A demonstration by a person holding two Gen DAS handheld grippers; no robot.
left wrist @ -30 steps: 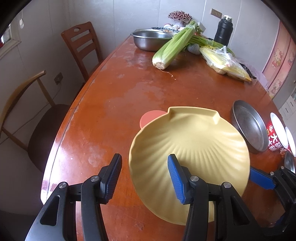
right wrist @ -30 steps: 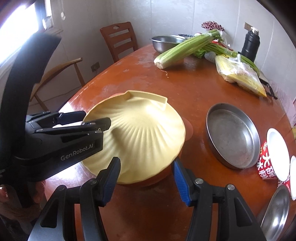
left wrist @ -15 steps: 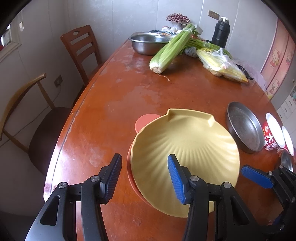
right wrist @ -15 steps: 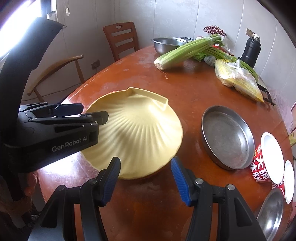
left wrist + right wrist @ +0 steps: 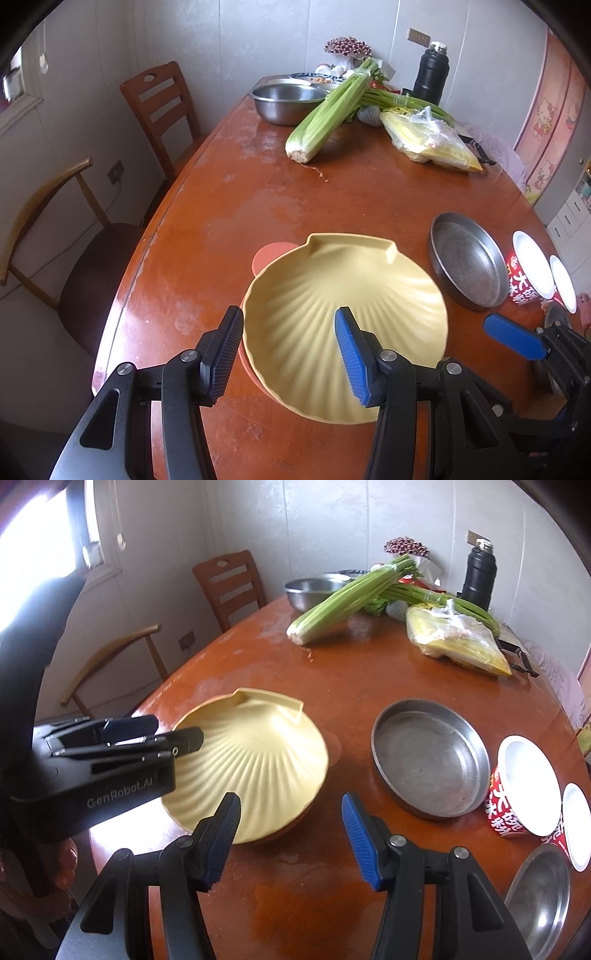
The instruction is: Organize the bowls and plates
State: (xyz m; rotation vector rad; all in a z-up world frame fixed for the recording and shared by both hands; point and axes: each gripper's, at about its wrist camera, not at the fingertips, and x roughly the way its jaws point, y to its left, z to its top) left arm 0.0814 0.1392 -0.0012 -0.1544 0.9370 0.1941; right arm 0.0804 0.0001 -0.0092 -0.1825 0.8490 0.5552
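Note:
A yellow shell-shaped plate lies on an orange plate, of which only the rim shows. My left gripper is open, its fingers straddling the yellow plate's near left rim. My right gripper is open and empty, just in front of the plate. A round steel pan sits to the plate's right. Red paper bowls and a steel plate lie further right.
At the far end of the brown table are a steel bowl, celery, a bag of yellow food and a black flask. Two chairs stand along the left edge.
The yellow plate has come down from a tilted, lifted pose onto the orange plate. Both grippers have drawn back a little from it.

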